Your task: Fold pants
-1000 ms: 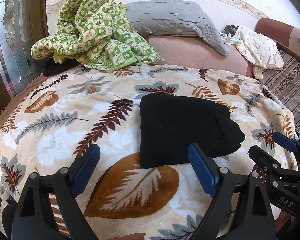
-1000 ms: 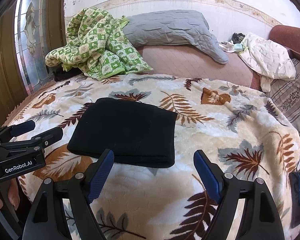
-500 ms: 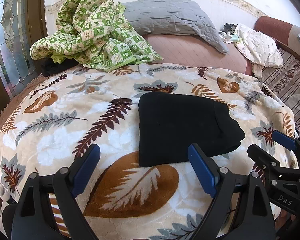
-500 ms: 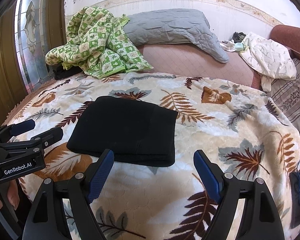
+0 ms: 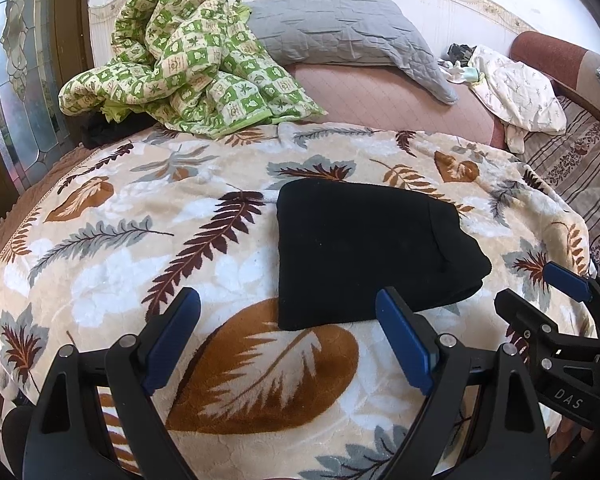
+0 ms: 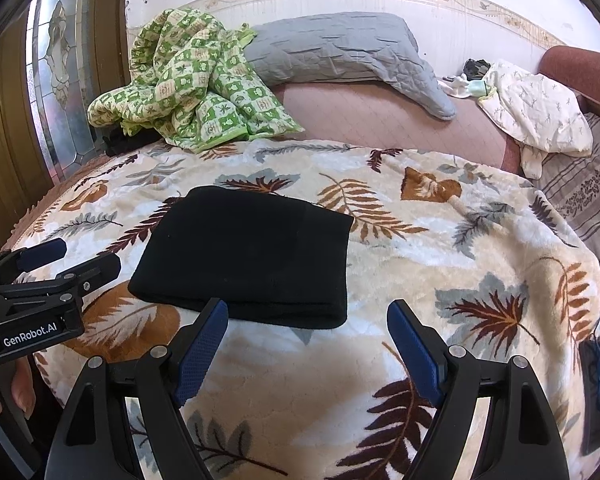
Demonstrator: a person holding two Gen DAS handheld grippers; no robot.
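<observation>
The black pants (image 5: 364,252) lie folded into a compact rectangle on the leaf-print blanket (image 5: 140,240); they also show in the right wrist view (image 6: 252,256). My left gripper (image 5: 288,340) is open and empty, held just short of the pants' near edge. My right gripper (image 6: 308,344) is open and empty, just in front of the pants' near right corner. Each gripper shows at the side of the other's view, the right gripper (image 5: 548,292) at the right and the left gripper (image 6: 60,260) at the left.
A green checked quilt (image 5: 180,64) is heaped at the back left beside a grey pillow (image 5: 340,32). A cream garment (image 5: 516,88) lies at the back right. A stained-glass door (image 5: 20,80) stands at the left. The bed edge runs below the grippers.
Both grippers have drawn back slightly from the folded pants. The pants have not moved.
</observation>
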